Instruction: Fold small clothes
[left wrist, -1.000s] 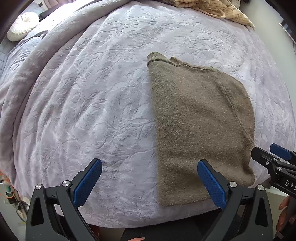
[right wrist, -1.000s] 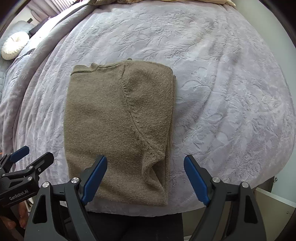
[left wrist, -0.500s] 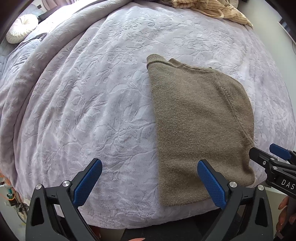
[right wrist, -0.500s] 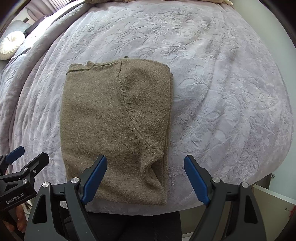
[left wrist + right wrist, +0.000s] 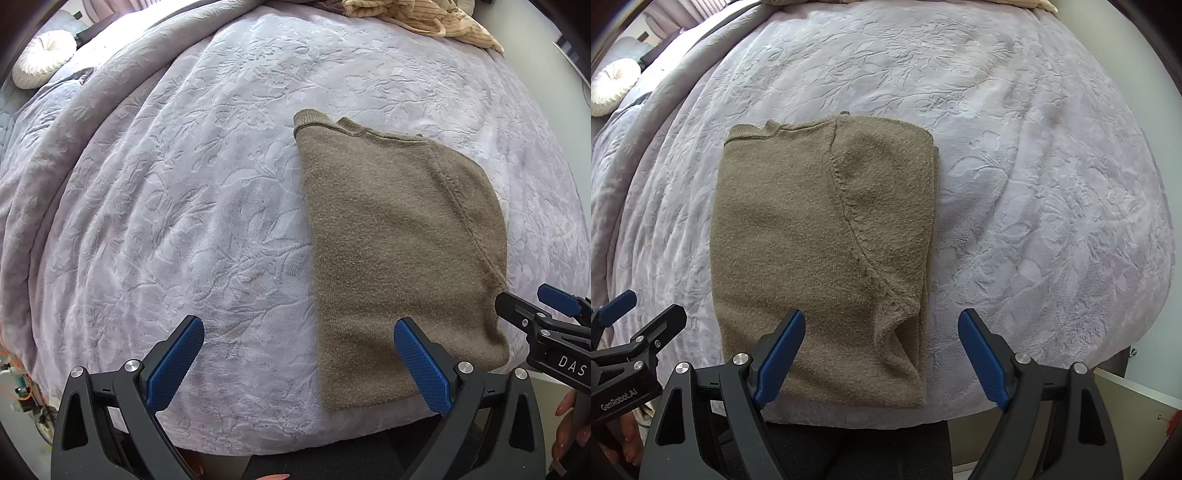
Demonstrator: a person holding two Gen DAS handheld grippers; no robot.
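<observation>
A folded sweater (image 5: 820, 258) lies flat on the bed (image 5: 1015, 166), near its front edge. The left claw (image 5: 299, 365) hangs above the sweater's left edge, the right claw (image 5: 882, 354) above its right edge, both spread wide and apart from the cloth. A round cushion (image 5: 40, 59) sits far back left; a heap of clothes (image 5: 421, 18) lies at the bed's far edge.

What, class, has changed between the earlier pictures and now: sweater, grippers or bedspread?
Nothing visibly changed. The folded brown sweater lies flat on the lilac bedspread as before, and the left gripper and right gripper stay open above it, holding nothing.
</observation>
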